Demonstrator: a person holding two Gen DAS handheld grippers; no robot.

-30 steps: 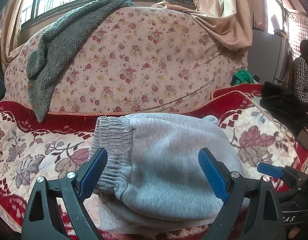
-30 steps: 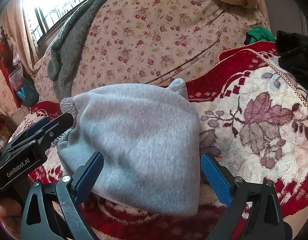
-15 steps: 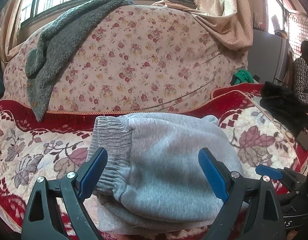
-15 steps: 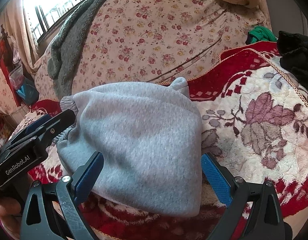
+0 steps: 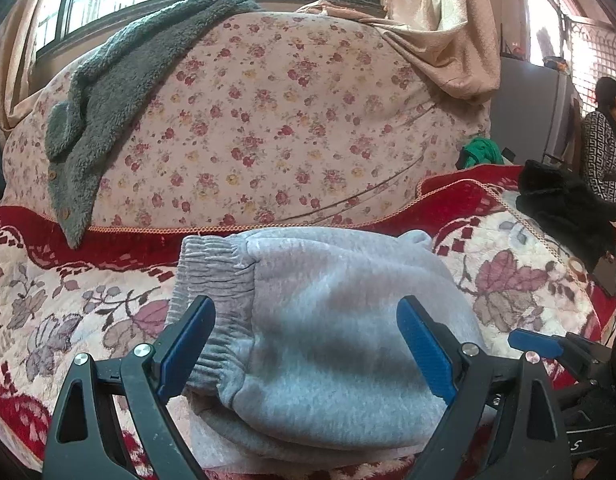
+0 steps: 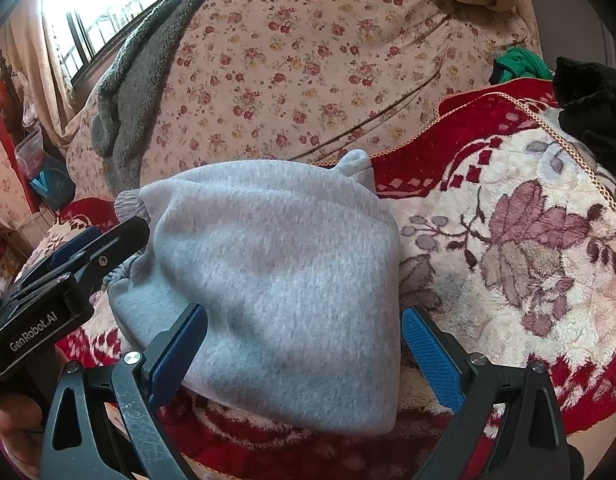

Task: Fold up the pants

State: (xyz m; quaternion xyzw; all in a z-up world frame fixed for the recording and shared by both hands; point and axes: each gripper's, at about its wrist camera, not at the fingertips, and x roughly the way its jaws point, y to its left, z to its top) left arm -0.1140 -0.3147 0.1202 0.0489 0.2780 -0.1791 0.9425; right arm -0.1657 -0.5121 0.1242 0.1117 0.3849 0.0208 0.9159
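The grey sweatpants point(image 5: 332, 320) lie folded in a thick bundle on the red and cream floral blanket point(image 5: 520, 280), with the ribbed waistband point(image 5: 211, 276) at the bundle's left end. My left gripper point(image 5: 305, 308) hovers open over the near part of the bundle, its blue pads apart on either side. In the right wrist view the same pants point(image 6: 275, 280) fill the middle. My right gripper point(image 6: 303, 314) is open above their near right edge and grips nothing. The left gripper point(image 6: 99, 240) shows at that view's left edge, beside the waistband.
A big bundle in flowered cloth point(image 5: 267, 132) rises behind the pants, with a grey-green fleece garment point(image 5: 95, 120) draped over it. A black garment point(image 5: 564, 200) and a green cloth point(image 5: 482, 152) lie at the right. A person point(image 5: 606, 148) stands at the far right.
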